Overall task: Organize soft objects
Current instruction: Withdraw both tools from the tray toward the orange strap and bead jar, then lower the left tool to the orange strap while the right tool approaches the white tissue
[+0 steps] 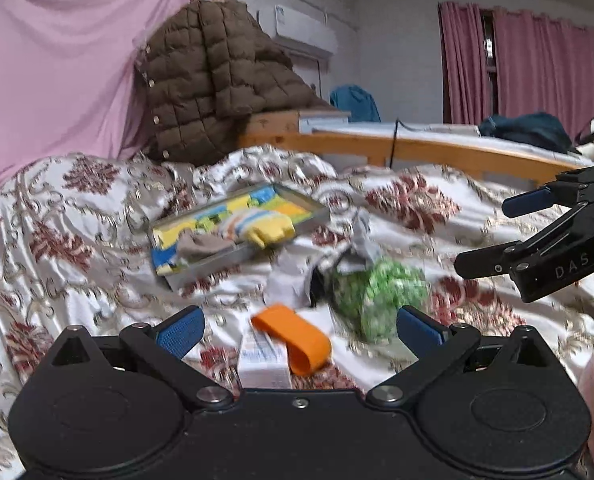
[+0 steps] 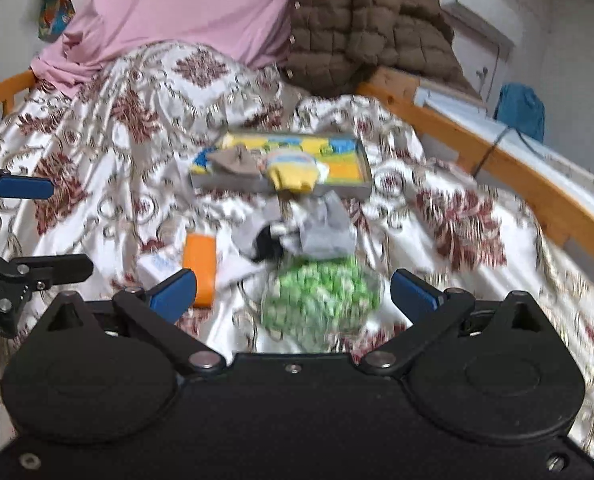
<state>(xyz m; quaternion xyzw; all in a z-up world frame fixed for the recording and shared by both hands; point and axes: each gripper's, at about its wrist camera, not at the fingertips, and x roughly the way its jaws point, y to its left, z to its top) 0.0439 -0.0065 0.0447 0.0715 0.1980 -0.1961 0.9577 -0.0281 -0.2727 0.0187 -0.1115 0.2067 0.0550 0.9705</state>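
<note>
Both jaws apart, nothing held. Tray [image 2: 361, 168] at frame centre on bed [image 2: 97, 128], yellow sock [image 2: 293, 178] draped over its near rim. Green soft bundle [image 2: 321, 300] framed by right gripper [image 2: 293, 292] at lower centre; judged next pick. Left gripper [image 1: 299, 330] aimed at orange strap [image 1: 293, 338]. Next: right jaws to be lowered around bundle, then closed.

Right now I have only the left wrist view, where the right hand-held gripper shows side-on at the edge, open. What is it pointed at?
Observer: In its own view, the right hand-held gripper has the green speckled bundle centred just ahead of its open fingers. It holds nothing.
Operator: I see a wooden bed rail on one side only. Is there one on the other side?
Observer: Yes. A second wooden rail shows at the far left of the right wrist view, just below the edge of the pink sheet.
</note>
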